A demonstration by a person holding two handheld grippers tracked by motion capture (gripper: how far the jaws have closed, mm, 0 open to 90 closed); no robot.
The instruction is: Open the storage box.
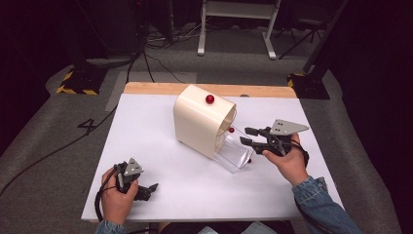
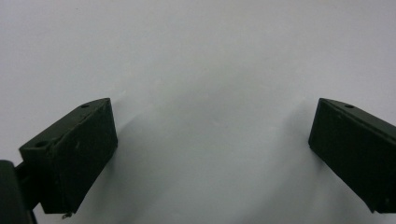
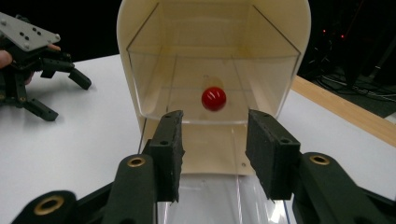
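Observation:
A cream box (image 1: 199, 122) with a rounded top stands in the middle of the white table (image 1: 146, 126); a red knob (image 1: 210, 99) sits on its top. From its open right end a clear plastic tray (image 1: 234, 155) slopes down onto the table. My right gripper (image 1: 245, 135) hovers at that opening, open, and a small red knob (image 1: 231, 129) sits just past its tips. In the right gripper view that knob (image 3: 214, 99) lies on a clear panel beyond the parted jaws of the right gripper (image 3: 215, 149), untouched. My left gripper (image 1: 146, 190) rests open on the table's near left; in its own view the left gripper (image 2: 212, 140) has only white table between its jaws.
A third red knob (image 1: 249, 160) shows at the clear tray's near right corner. A wooden strip (image 1: 160, 88) runs along the table's far edge. Beyond it are grey carpet, cables and a white stand (image 1: 236, 29). White tabletop spreads left of the box.

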